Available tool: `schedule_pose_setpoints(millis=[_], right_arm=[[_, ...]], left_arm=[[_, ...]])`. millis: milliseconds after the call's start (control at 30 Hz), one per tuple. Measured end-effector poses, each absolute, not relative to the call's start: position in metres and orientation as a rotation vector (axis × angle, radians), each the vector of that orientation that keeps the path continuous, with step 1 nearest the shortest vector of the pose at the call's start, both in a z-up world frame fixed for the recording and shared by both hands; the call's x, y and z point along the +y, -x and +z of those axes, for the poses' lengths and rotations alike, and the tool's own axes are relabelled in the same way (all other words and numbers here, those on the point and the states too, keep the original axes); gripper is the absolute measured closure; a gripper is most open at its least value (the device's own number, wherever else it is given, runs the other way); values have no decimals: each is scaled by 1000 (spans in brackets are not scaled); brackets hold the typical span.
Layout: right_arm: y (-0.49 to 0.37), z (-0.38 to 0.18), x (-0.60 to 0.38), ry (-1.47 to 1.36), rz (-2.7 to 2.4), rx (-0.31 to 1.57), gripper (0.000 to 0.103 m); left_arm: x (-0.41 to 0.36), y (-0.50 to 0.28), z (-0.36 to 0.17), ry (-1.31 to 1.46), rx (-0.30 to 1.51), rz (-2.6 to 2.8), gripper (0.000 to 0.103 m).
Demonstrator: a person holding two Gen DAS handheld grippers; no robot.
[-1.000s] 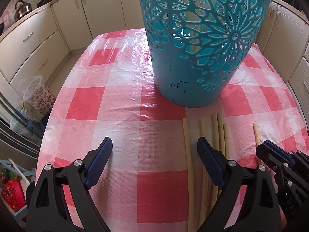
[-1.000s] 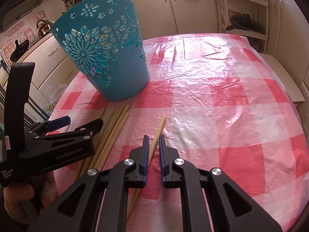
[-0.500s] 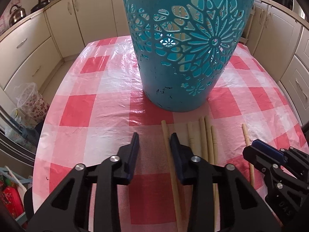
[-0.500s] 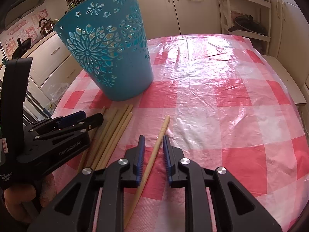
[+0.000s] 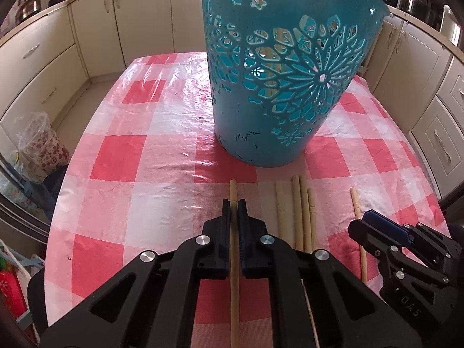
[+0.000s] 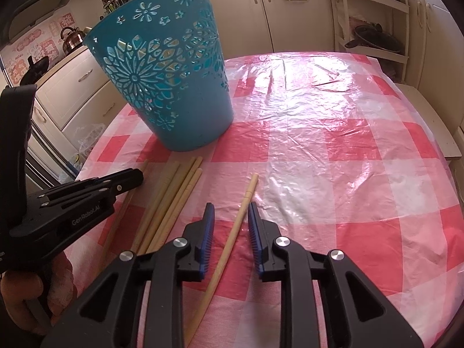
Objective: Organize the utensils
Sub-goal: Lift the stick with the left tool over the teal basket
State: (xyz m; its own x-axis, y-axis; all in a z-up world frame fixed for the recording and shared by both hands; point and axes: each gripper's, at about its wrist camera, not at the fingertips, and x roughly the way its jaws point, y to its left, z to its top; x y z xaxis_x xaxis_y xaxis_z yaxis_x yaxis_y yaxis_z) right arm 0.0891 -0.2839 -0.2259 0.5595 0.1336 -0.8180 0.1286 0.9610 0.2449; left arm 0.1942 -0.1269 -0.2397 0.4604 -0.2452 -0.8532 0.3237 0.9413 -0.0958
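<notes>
We are clamping our left gripper [image 5: 233, 203] on one chopstick [image 5: 233, 191]; our right gripper [image 6: 231, 213] is opening around another chopstick [image 6: 243, 203], pads clear.

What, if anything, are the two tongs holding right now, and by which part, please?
The left tongs are shut on a chopstick near its far end. The right tongs are opening; another chopstick lies between them, unpressed.

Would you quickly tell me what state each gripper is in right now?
Left gripper: shut on the leftmost chopstick.
Right gripper: jaws opening, a lone chopstick lying untouched between them.
</notes>
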Motion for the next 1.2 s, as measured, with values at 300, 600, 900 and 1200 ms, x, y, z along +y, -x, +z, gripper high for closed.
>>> schedule_pose_setpoints(millis=[300,600,900,1200], right_arm=[[-88,-227,-287,-317,15,977,78],[-88,-227,-289,-325,20,975,78],[-87,-227,-290,-336,31,972,76],[-87,-226,-290,-343,43,971,74]], left_arm=[[-103,-175,-198,-40,971,-368,98],[-61,-169,-94,148,792,-462,98],[-78,-200,-5,202,595,-526,98],[-96,-222,41,187,481,-496,98]])
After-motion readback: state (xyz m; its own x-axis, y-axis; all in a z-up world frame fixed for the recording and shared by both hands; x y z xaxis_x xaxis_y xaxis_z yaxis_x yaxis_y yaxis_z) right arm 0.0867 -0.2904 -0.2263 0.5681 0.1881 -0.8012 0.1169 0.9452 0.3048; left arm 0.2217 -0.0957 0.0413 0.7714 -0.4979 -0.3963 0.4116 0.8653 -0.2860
